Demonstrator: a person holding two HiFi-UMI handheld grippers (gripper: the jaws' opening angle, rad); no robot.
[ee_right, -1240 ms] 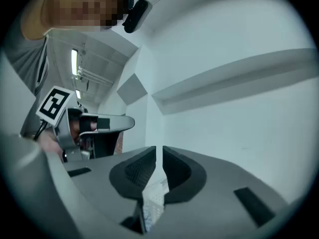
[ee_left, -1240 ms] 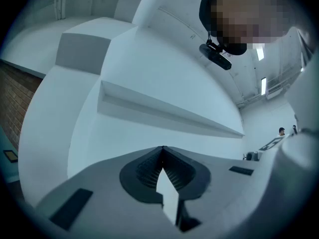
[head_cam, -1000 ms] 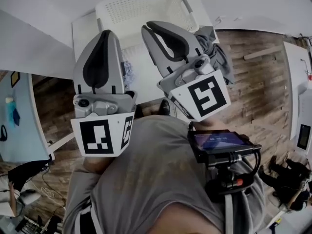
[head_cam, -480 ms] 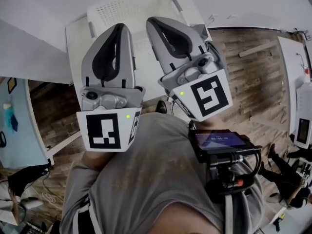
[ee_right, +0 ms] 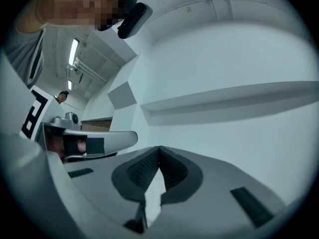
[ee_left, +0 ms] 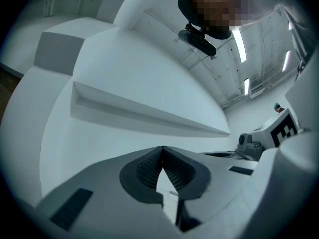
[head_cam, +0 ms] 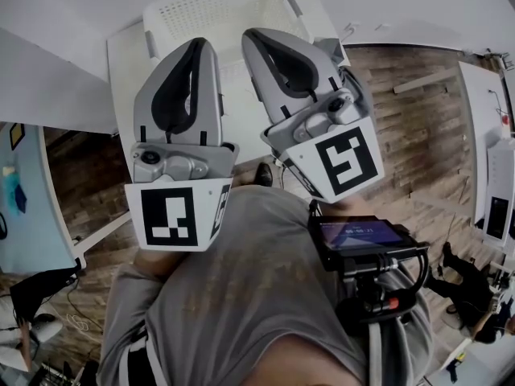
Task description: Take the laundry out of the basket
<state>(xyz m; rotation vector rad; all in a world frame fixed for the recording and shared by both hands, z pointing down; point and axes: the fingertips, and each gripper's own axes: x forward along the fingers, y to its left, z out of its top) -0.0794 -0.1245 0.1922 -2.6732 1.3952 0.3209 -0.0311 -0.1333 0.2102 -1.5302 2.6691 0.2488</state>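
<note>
Just beyond jaws' tips, white basket (head_cam: 201, 10); left gripper (head_cam: 198, 43), right gripper (head_cam: 251, 35) side by side, jaws together, seemingly empty.

The left gripper (head_cam: 196, 45) and right gripper (head_cam: 251, 34) cover most of the white laundry basket (head_cam: 201, 10). Only its perforated far wall and rim show; its contents cannot be told. The hands holding the grippers are hidden beneath the marker cubes. The white table (head_cam: 122, 71) is largely covered. The blue-topped desk (head_cam: 24, 207) at left is cut off by the picture's edge; items on it are too small to identify.
</note>
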